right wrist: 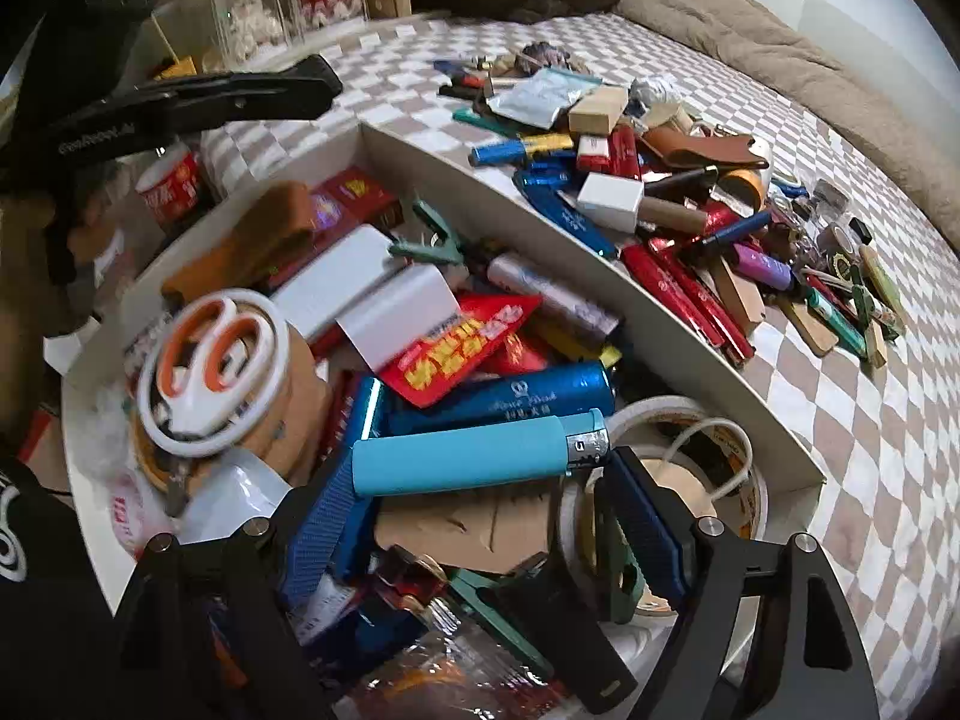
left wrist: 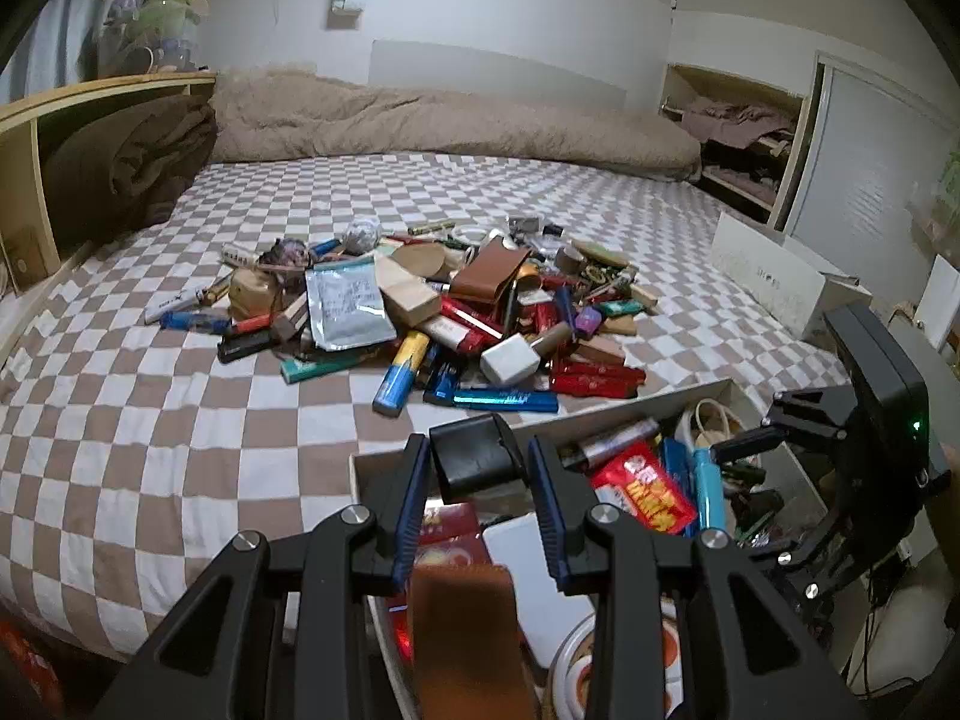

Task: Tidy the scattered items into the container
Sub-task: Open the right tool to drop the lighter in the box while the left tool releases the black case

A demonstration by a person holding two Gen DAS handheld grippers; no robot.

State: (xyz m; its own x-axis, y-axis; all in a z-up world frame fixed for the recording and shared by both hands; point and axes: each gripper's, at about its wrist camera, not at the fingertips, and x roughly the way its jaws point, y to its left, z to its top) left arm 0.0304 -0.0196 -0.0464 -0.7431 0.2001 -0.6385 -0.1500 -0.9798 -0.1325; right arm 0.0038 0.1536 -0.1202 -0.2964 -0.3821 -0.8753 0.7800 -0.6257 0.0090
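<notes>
My left gripper is shut on a small black box, held just above the near corner of the white cardboard container. In the right wrist view my right gripper is low inside the container, shut lengthwise on a light-blue lighter above a blue tube, tape rolls and red packets. From the left wrist view, the right gripper reaches into the box from the right beside that lighter. The pile of scattered items lies on the checkered bed beyond the container.
A beige blanket runs along the far side of the bed and a wooden shelf with a brown cushion stands at the left. Another white box sits off the bed's right edge. Scissors on a tape roll fill the container's near-left part.
</notes>
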